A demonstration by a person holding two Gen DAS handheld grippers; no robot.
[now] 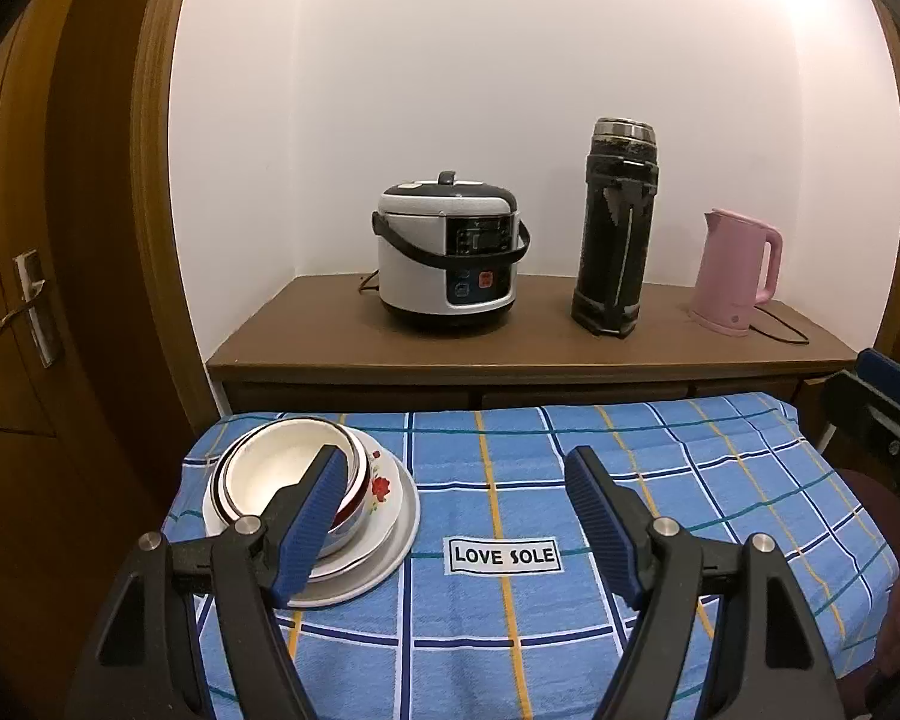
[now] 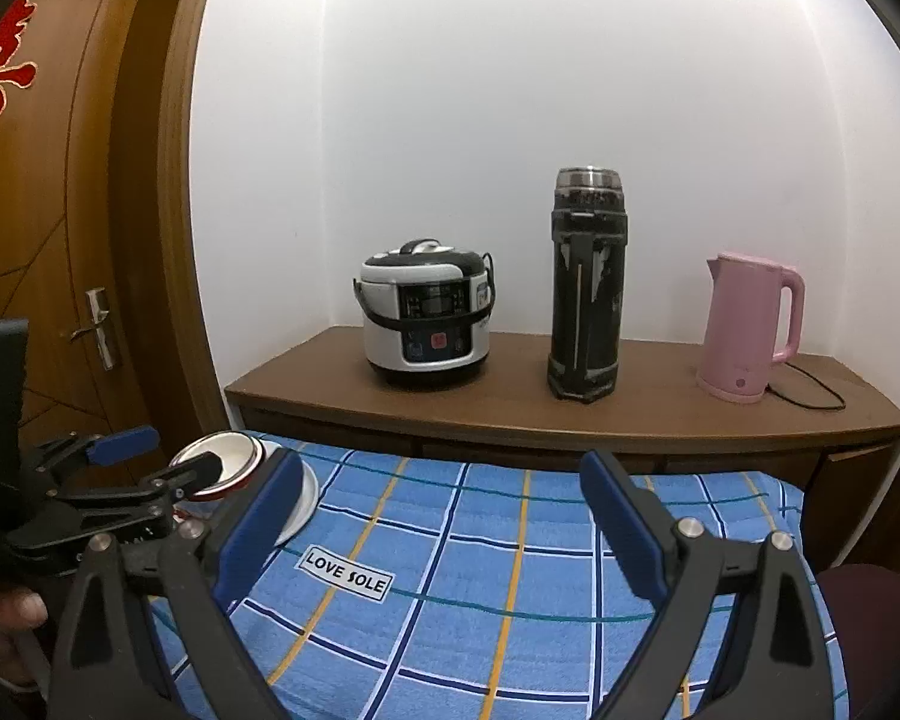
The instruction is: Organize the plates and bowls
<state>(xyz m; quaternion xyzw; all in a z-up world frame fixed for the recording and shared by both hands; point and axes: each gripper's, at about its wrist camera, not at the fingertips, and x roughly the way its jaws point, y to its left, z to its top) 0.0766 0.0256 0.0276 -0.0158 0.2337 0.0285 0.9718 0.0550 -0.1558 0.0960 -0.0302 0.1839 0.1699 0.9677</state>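
Two grippers hang over a table draped in a blue checked cloth (image 1: 660, 456), and both are spread wide with nothing between their blue pads. The left gripper (image 1: 453, 507) sits low at 6 o'clock in its own view; its left pad (image 1: 306, 519) overlaps the stacked crockery at 9 o'clock, though whether it touches the stack cannot be told. That stack is a nest of bowls (image 1: 282, 471), white inside with metal-looking rims and a red band on the outer wall, resting on a flowered plate (image 1: 384, 489), which in turn lies on a larger plain white plate (image 1: 390, 558). The pile stands at the near-left corner of the cloth, just beside a white label reading LOVE SOLE (image 1: 504, 555).

In the right wrist view the right gripper (image 2: 444, 516) is likewise released, its fingers splayed over bare cloth at 6 o'clock, well apart from the dishes, which show at 9 o'clock partly hidden behind the other tool.

Beyond the table, at 12 o'clock, a brown sideboard (image 1: 306, 330) carries three appliances in a row (left to right): a white and black rice cooker (image 1: 447, 252), a tall black flask (image 1: 615, 228) and a pink kettle (image 1: 738, 273) with its cord trailing. A wooden door (image 1: 42, 240) with a metal handle fills the 9 o'clock edge.
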